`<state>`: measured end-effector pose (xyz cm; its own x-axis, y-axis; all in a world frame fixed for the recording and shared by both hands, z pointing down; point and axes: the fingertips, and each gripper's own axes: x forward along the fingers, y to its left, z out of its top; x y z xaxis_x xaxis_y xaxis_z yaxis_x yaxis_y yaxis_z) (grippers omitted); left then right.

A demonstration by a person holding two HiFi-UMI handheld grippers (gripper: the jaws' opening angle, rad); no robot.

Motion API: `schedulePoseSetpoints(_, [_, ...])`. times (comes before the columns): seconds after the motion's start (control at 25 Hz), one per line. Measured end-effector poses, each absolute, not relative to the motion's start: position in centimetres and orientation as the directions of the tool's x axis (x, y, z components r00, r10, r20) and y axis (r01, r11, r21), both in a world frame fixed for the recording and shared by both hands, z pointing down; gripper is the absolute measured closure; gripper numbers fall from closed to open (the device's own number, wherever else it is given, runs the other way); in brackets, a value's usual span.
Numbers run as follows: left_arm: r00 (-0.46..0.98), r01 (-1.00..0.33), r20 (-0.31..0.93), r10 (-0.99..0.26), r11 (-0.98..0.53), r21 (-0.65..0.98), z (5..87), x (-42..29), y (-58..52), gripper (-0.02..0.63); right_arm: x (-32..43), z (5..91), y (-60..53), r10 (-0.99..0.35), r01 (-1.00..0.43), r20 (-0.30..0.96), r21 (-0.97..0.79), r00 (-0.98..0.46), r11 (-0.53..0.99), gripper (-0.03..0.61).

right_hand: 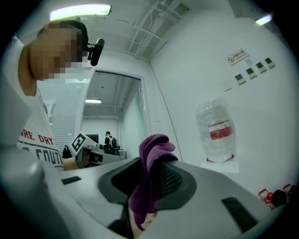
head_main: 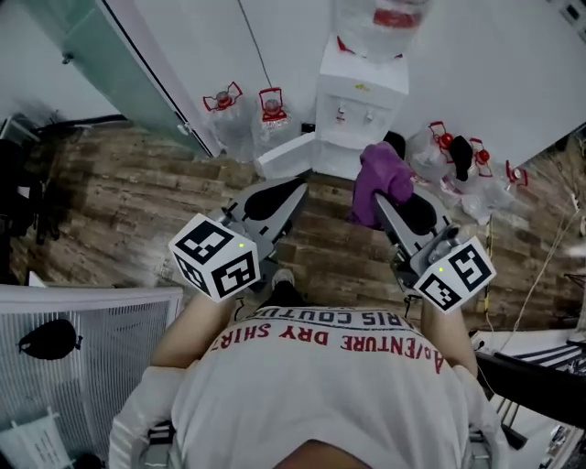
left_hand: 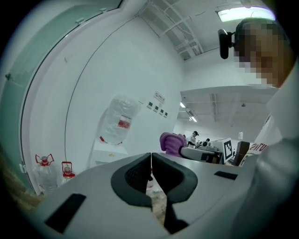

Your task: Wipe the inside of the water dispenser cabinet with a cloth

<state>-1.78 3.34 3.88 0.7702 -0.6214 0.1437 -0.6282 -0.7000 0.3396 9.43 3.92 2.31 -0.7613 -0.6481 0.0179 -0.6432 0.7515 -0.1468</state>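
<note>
1. The right hand-held gripper [right_hand: 150,169] is clamped on a purple cloth [right_hand: 152,145]. The cloth stands up between the two jaws and a loose part hangs down under them
2. The left hand-held gripper [left_hand: 151,161] has its jaws together, and nothing is between them
3. In the head view both are held in front of the person's chest and point forward to the water dispenser [head_main: 362,101]. The cloth shows in front of the lower part of the dispenser, but I see no contact. I judge that it is held in the air, apart from the dispenser
4. The water dispenser stands against the white wall with a big bottle [head_main: 380,23] upside down on its top. Low at its left side a white panel [head_main: 284,154] stands out over the floor. I take it for the cabinet door, swung open. Just behind the cloth there is a small dark part, probably the cabinet opening, but the cloth covers most of it and I cannot see the inside
5. Other water bottles [head_main: 270,110] stand on the wooden floor [head_main: 119,201], on both sides of the dispenser
6. How far the task is, in my judgement: the cloth is in the gripper and the door seems to be open, so the preparation is done. The wiping itself is not yet started, because the cloth is outside the cabinet. What is left is to bring the cloth low, put it into the opening and rub the walls and the bottom of the cabinet
</note>
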Motion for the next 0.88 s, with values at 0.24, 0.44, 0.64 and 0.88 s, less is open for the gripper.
schedulePoseSetpoints(0.24, [0.774,-0.628,0.127,-0.620,-0.728,0.275,1.7,1.3,7.4,0.584,12.2,0.3,8.1,-0.647,-0.640,-0.023,-0.131,-0.762,0.757,0.480])
schedulePoseSetpoints(0.44, [0.796,-0.602,0.093,-0.598,-0.767,0.223,-0.7,2.9,9.4,0.584,13.6,-2.1,10.2,-0.662,-0.653,-0.068,-0.119,-0.746,0.748,0.480])
schedulePoseSetpoints(0.64, [0.808,-0.587,0.082,-0.584,-0.784,0.200,-1.0,3.5,10.3,0.584,14.5,-2.2,11.5,-0.682,-0.674,-0.081,-0.104,-0.727,0.731,0.480])
schedulePoseSetpoints(0.88, [0.821,-0.564,0.053,-0.568,-0.794,0.229,-1.0,3.8,10.8,0.584,15.1,-2.1,12.5,-0.693,-0.688,-0.082,-0.084,-0.716,0.721,0.480])
